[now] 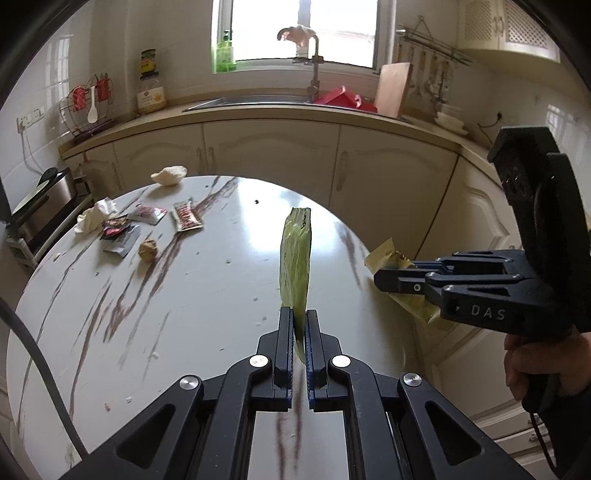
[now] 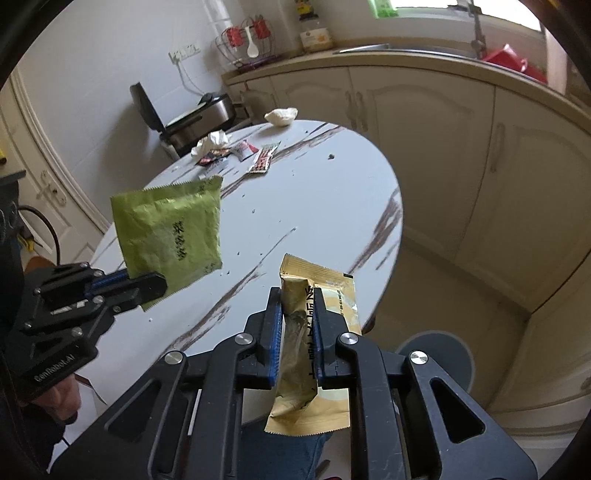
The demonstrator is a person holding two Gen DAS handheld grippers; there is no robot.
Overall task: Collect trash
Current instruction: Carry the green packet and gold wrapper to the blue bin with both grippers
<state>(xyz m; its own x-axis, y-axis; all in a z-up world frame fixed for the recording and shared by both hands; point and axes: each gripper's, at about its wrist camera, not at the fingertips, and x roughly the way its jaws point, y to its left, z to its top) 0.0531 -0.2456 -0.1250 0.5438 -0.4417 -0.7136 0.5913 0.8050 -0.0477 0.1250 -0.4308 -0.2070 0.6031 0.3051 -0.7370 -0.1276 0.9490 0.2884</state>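
Kitchen cabinets ring the marbled bench (image 1: 207,280). Left gripper (image 1: 299,325) pinches a green packet (image 1: 294,254) above it; right gripper (image 2: 297,314) clamps a gold wrapper (image 2: 314,332), seemingly off the bench edge.

Green wrapper (image 2: 170,229) and gold wrapper (image 2: 314,332) held aloft (other litter (image 1: 122,225) lies tabled).

Round white table (image 1: 207,280), brown marble streaks, crumbs scattered. Cream cabinets (image 1: 269,155) behind it at 12 o'clock; steel sink (image 1: 251,100) and faucet (image 1: 314,70) under bright window (image 1: 299,29). Red tub (image 1: 341,96) and wooden cutting board (image 1: 393,88) at 1 o'clock. Wire rack (image 1: 88,110), white spoon hanging, at 10 o'clock. Steel appliance (image 2: 199,118), lid raised, at 11 o'clock in right view.
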